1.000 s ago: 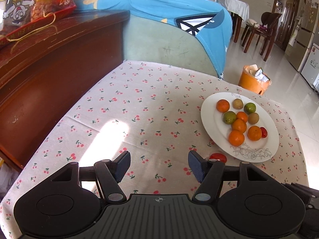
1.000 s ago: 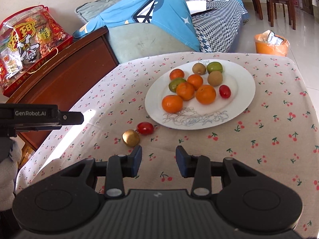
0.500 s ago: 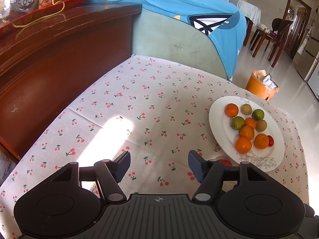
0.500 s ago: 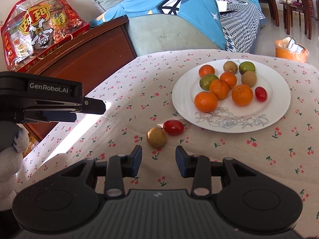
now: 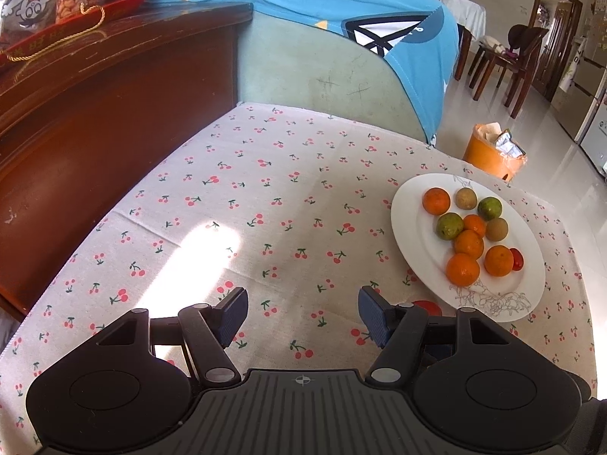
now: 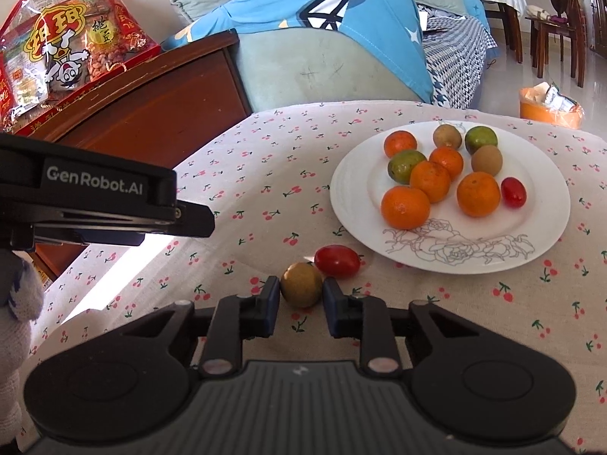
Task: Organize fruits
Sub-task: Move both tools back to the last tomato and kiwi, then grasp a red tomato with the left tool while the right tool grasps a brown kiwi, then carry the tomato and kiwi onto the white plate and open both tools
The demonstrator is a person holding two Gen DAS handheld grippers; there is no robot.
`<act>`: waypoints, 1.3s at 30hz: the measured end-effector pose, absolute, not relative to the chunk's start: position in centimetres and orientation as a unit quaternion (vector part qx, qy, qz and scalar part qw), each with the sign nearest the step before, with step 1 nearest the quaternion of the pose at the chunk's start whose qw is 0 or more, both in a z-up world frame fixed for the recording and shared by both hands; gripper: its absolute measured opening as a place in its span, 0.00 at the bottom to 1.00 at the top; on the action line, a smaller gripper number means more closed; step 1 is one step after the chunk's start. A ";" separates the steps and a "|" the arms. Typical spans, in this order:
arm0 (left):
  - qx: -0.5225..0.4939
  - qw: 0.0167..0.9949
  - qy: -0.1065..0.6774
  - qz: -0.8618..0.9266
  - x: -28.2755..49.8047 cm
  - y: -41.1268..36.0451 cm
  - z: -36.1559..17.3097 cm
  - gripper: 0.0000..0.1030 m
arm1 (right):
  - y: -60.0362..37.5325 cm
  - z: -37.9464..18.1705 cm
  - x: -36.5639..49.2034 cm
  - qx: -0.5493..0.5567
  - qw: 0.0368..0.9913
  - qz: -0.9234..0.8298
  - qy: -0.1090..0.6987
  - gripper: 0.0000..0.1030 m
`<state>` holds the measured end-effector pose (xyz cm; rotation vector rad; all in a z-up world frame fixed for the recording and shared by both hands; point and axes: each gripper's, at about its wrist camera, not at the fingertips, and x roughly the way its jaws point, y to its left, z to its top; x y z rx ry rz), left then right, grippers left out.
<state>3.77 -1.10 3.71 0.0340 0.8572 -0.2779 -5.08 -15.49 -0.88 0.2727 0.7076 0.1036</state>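
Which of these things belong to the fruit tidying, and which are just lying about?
Part of the job:
- brown fruit between the right gripper's open fingers
- red tomato on the cloth
- white plate with oranges
- left gripper, open and idle

Just lying about:
- snack bag
- wooden cabinet
- orange bin

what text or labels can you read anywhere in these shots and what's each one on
"GenRobot.AI": white print on the side of the left gripper, seen from the right wrist view.
Large yellow Chinese characters on the red snack bag on the wooden cabinet: too stylised to read surely.
Smaller print on the bag: too blurred.
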 end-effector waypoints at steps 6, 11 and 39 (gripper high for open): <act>0.025 0.896 0.405 -0.178 3.0 -2.1 3.1 0.63 | -16.9 -0.4 -7.5 0.122 0.924 0.032 0.360 0.24; 0.042 0.888 0.396 -0.229 2.1 -3.9 2.2 0.62 | -19.2 -0.1 -8.8 0.137 0.920 -0.009 0.366 0.24; 0.067 0.877 0.373 -0.296 2.3 -8.3 -1.1 0.30 | -20.7 -0.2 -9.3 0.152 0.921 -0.043 0.356 0.25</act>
